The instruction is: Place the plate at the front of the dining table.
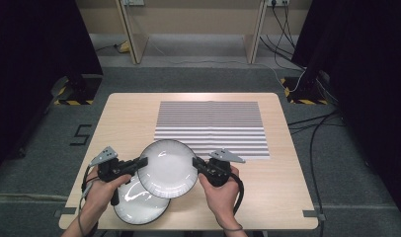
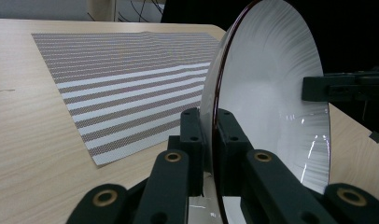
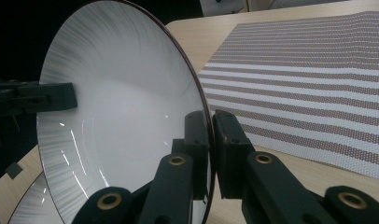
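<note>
Left gripper (image 1: 141, 162) clamped narrow on the upper plate's (image 1: 168, 168) left rim; right gripper (image 1: 196, 163) clamped on its right rim. Plate held between them, partly overlapping a second plate (image 1: 139, 205) on the counter (image 1: 129, 113). Striped placemat (image 1: 211, 127) just behind. Gripper views show the rim (image 2: 214, 100) sandwiched between the jaws; high view shows both hands.

Overhead forward-down table (image 1: 139, 106) view; two close tongs-mounted views, facing across one shared plate (image 1: 168, 168)

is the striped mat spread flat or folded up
Spread flat: the striped mat lies fully open on the table, all four edges showing, with only a faint centre crease.
</note>
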The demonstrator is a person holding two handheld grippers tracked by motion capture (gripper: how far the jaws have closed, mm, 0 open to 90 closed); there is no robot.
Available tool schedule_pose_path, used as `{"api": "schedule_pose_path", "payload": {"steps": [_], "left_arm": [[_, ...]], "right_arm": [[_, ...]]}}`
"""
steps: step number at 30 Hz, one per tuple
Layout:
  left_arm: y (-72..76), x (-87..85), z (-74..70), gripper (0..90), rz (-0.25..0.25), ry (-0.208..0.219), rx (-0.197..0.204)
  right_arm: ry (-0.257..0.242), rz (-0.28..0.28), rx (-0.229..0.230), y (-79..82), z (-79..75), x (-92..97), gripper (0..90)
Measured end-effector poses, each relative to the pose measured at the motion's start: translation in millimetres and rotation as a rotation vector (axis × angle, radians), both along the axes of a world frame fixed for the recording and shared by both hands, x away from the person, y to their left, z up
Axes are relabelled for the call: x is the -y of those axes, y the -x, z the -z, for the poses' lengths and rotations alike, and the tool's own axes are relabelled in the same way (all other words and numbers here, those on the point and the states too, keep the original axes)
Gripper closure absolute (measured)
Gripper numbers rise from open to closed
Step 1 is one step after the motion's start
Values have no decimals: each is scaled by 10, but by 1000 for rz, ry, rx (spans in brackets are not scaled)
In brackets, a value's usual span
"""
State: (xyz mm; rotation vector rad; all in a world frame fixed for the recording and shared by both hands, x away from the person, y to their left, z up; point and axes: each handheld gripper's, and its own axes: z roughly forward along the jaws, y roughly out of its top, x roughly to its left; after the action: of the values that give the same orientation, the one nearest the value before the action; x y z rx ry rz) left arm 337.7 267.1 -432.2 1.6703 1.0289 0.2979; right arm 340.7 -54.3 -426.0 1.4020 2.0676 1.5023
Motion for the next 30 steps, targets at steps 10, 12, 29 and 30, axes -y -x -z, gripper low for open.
{"api": "schedule_pose_path", "payload": {"steps": [10, 12, 29, 30], "left_arm": [[-42, 68, -21, 830, 6, 3, 1], [-51, 83, -31, 830, 7, 3, 3], [-124, 202, -58, 830, 26, -1, 5], [-127, 207, -60, 830, 28, -3, 6]], "right_arm": [[8, 12, 9, -18, -27, 61, 846], [9, 15, 13, -20, -36, 75, 846], [20, 36, 28, -34, -81, 186, 844], [19, 36, 26, -34, -82, 191, 845]]}}
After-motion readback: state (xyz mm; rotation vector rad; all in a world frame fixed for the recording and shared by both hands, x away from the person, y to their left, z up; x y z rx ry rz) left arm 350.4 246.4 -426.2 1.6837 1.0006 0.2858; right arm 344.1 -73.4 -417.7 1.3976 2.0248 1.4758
